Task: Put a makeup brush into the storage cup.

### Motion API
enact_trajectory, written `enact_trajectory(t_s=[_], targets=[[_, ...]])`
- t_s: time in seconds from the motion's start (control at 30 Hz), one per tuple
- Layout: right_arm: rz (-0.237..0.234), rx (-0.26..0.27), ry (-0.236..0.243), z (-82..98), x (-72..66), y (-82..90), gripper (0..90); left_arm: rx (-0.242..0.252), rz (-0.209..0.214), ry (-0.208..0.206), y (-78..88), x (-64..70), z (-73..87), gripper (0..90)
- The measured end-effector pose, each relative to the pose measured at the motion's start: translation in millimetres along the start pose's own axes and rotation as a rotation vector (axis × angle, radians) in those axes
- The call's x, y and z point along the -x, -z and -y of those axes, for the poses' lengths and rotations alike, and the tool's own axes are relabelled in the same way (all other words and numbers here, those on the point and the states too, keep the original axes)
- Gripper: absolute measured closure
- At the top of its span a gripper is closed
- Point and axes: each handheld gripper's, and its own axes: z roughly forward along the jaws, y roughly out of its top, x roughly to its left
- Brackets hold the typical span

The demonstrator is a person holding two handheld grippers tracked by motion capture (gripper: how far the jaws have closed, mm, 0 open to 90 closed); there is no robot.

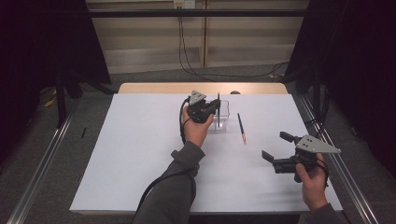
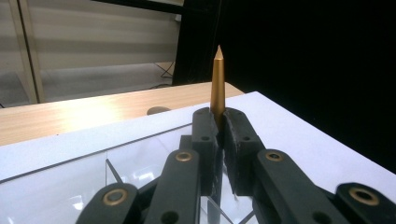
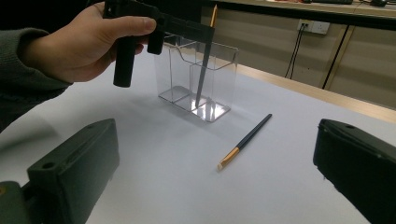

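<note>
White tabletop (dark room): left tool clamps pencil, right tool gapes empty.

Two pencils, one clear holder, two grippers

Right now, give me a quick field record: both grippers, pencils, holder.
left gripper: jaws shut on a pencil near its gold pointed end
held pencil: roughly upright, lower end inside the clear holder
holder: clear, with compartments, standing on the white table
second pencil: lies flat on the table, right of the holder, untouched
right gripper: jaws open, nothing between them, apart from the second pencil
</note>
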Motion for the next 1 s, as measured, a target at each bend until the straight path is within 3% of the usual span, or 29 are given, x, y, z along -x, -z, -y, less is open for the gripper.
enact_trajectory(t_s=[0.43, 1.0], targets=[[-0.007, 0.001, 0.003, -0.2, 0.9, 0.8, 0.0, -0.036, -0.005, -0.018, -2.3, 2.0, 1.7, 83.1], [-0.003, 0.000, -0.002, -0.3, -0.2, 0.4, 0.0, -0.025, 0.001, -0.028, -1.7, 7.3, -0.9, 79.5]])
